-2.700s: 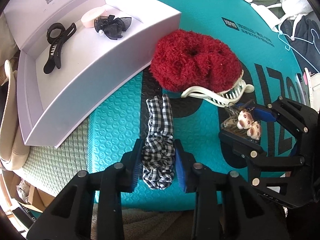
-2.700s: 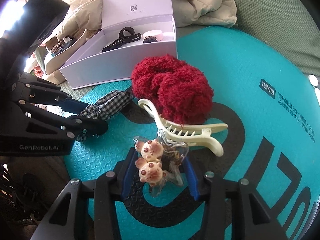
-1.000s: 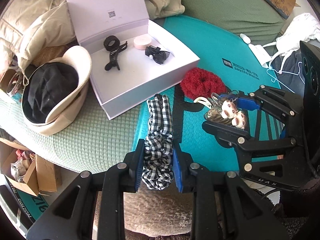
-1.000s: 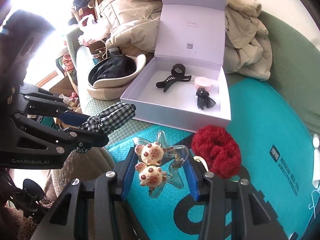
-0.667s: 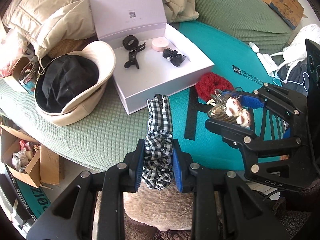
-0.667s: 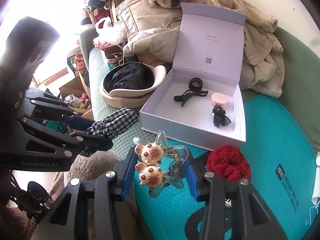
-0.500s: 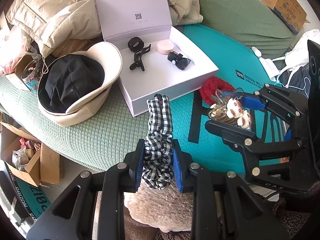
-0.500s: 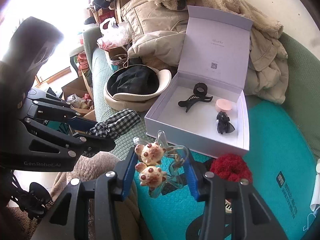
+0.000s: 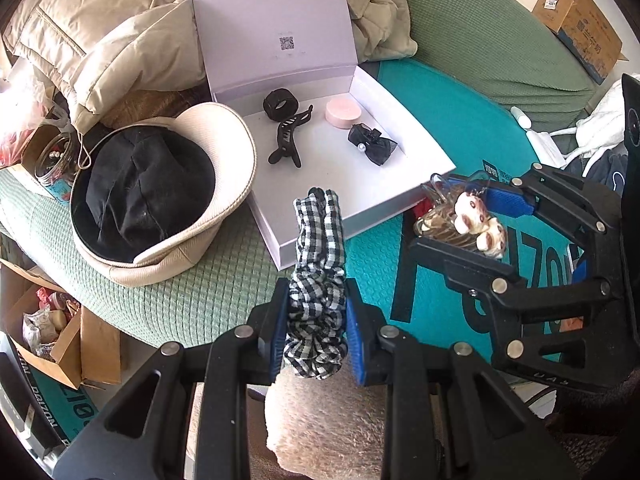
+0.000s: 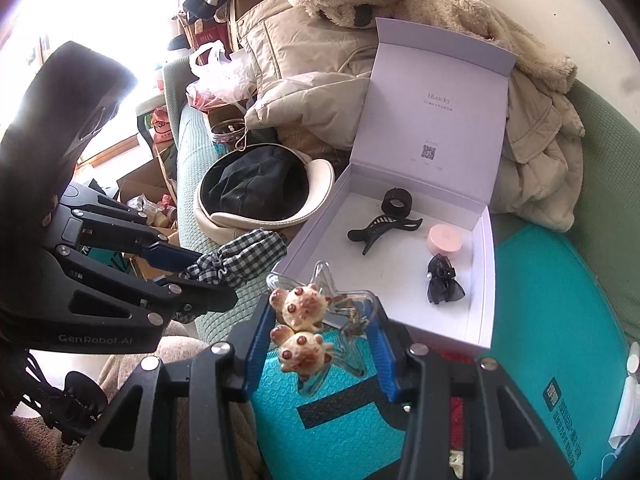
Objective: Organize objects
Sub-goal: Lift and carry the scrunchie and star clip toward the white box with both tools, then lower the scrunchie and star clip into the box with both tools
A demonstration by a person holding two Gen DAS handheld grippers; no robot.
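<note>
My left gripper is shut on a black-and-white checked scrunchie, held in the air in front of the open white box; the scrunchie also shows in the right wrist view. My right gripper is shut on a clear star-shaped hair clip with two bear heads, held above the box's near edge; the clip also shows in the left wrist view. The box holds a black claw clip, a black hair band, a pink round case and a black bow clip.
A cream hat with black lining lies left of the box on the green cover. The teal mat lies to the right, with a red scrunchie partly hidden. Coats pile up behind. Cardboard boxes stand lower left.
Both grippers have lifted off the teal mat with their items and pulled back and up. The box now sits ahead of them, seen from higher up. Both stay shut.
</note>
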